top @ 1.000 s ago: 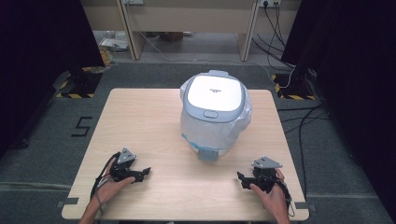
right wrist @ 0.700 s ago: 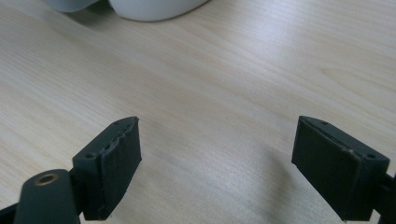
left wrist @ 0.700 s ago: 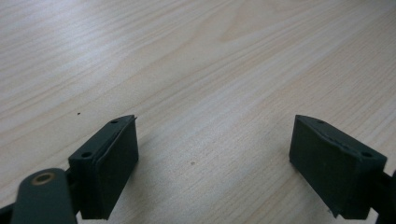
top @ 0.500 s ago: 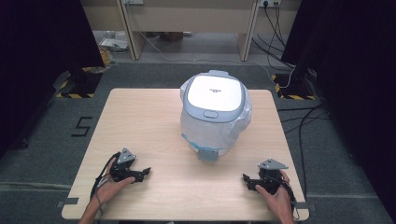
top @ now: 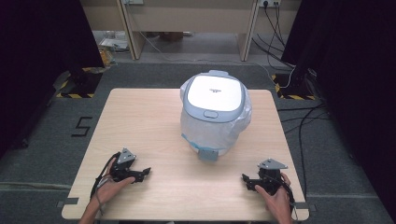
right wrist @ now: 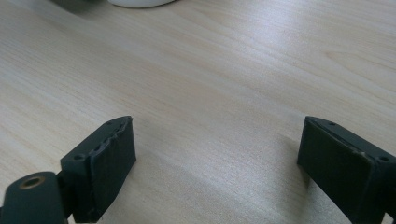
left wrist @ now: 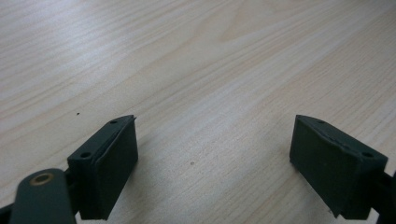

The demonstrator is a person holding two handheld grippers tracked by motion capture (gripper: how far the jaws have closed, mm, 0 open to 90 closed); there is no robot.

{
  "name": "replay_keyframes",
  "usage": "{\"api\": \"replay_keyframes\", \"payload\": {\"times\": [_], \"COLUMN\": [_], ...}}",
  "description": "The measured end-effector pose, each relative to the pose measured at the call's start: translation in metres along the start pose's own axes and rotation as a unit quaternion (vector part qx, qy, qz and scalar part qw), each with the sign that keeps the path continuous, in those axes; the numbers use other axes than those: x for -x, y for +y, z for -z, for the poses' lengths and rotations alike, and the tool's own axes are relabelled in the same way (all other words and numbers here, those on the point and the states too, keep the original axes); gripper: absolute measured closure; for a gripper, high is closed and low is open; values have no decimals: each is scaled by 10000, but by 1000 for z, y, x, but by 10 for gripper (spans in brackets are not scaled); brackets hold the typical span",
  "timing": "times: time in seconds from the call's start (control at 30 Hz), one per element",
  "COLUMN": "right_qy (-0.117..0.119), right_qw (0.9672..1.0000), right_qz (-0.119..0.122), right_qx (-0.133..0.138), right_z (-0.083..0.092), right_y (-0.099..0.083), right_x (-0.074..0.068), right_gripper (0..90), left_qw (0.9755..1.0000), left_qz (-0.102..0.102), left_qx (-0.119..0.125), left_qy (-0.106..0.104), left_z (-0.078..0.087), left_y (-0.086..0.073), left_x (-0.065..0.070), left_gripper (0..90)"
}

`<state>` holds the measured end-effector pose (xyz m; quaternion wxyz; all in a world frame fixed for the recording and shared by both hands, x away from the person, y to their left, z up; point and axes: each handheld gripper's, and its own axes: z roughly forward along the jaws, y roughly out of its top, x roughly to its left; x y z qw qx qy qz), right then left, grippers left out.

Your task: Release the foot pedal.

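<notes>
Pale wooden table (top: 140, 121) on grey floor, dark curtains either side. White rice cooker (top: 215, 112) in clear plastic bag, centre-far. Left gripper (top: 140, 173) near-left, jaws released, nothing between. Right gripper (top: 247, 179) near-right, jaws likewise released, well apart from cooker.

Lab test bay: black curtains (top: 42, 42), hazard tape (top: 74, 95) on grey floor (top: 154, 77), loose cables (top: 303, 112), wall sockets (top: 264, 3).
</notes>
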<state>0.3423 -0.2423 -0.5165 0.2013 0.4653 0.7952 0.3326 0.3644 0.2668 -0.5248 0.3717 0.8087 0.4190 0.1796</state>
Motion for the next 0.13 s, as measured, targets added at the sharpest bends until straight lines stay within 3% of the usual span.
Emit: {"api": "replay_keyframes", "payload": {"times": [0.13], "right_qy": [0], "right_qw": [10000], "right_qz": [2], "right_qx": [-1], "right_z": [0], "right_y": [0], "right_x": [0], "right_gripper": [114], "left_qw": [10000], "left_qz": [0], "left_qx": [-1], "left_qy": [-4], "left_z": [0], "left_y": [0], "left_x": [0], "left_gripper": [143]}}
